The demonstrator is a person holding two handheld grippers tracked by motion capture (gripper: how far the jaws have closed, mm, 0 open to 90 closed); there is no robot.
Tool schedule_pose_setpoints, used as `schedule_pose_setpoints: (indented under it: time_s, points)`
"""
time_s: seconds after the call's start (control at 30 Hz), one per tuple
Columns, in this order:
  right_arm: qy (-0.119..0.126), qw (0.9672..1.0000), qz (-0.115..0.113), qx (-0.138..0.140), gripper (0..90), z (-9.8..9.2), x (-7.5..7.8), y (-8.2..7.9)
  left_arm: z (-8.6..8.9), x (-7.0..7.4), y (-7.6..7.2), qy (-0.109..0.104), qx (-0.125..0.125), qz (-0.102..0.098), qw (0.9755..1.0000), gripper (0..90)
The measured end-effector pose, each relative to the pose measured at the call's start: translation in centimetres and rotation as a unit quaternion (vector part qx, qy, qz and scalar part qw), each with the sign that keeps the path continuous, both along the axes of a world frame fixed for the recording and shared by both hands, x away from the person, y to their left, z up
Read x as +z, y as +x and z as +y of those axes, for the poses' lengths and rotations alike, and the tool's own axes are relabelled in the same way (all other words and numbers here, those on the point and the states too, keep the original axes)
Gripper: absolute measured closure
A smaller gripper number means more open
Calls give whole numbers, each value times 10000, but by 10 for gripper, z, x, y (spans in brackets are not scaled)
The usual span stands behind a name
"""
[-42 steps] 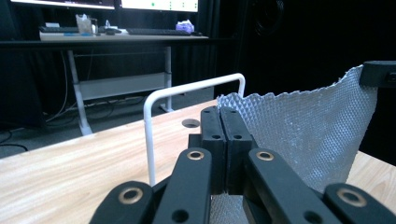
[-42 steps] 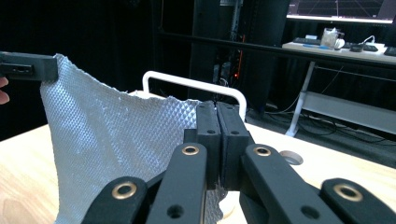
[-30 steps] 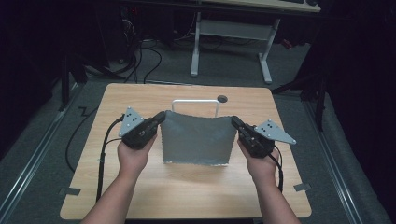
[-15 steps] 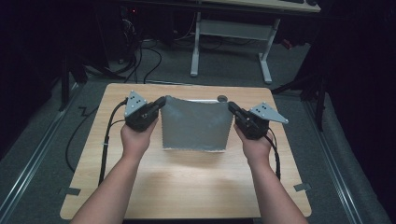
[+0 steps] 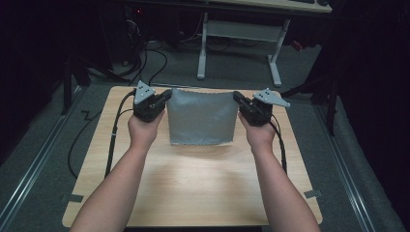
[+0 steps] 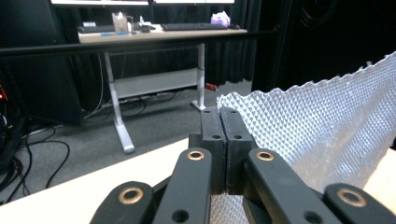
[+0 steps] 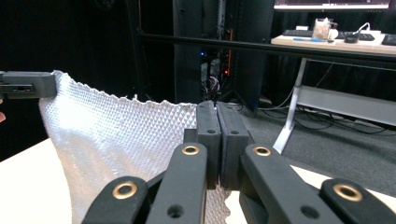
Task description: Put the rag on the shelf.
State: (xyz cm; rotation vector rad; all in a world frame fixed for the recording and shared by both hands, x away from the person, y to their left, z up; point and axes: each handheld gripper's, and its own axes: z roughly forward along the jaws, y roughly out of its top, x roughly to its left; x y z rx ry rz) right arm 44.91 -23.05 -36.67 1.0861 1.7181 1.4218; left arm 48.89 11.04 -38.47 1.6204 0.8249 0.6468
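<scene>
1. The left gripper [image 5: 164, 96] is pinching one far corner of the cloth [image 5: 202, 117], jaws fully closed on its edge, so that side is hanging free.
2. The right gripper [image 5: 238, 98] is clamping the opposite far corner the same way, jaws pressed together on the fabric.
3. The cloth is spanning between the two sets of jaws, sagging slightly, its near hem trailing on the table [image 5: 193, 183] below them.
4. Holding both corners apart is probably keeping the sheet spread for laying flat or folding.

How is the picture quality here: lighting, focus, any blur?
High view: table lit, surroundings dark, slightly soft. Left gripper view: cloth sharp, weave bright, background dim. Right gripper view: left gripper slightly blurred; the monitor glares at top right.
</scene>
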Motion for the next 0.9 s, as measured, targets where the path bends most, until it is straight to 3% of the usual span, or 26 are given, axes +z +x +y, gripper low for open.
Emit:
schedule_pose_setpoints:
  time_s: [0.17,0.27,0.3,0.37,0.43,0.9]
  points:
    - [-108,9998,167,-57,897,-1,-2,17,-3,-3,11,126,17,126,9998,900]
    - [-172,9990,404,-111,897,-2,-11,28,-6,-15,22,180,-54,450,9988,900]
    - [-189,9985,503,-116,897,-3,-15,31,-6,-15,22,180,-54,450,9988,900]
    - [-242,9976,638,-142,897,-4,-24,36,-9,-28,27,280,-156,749,9967,900]
    - [-246,9968,752,-139,897,-5,-33,38,-9,-36,28,231,-226,882,9956,900]
    - [-210,9946,1018,-52,896,-5,-58,37,-10,-59,21,177,-407,1187,9919,899]
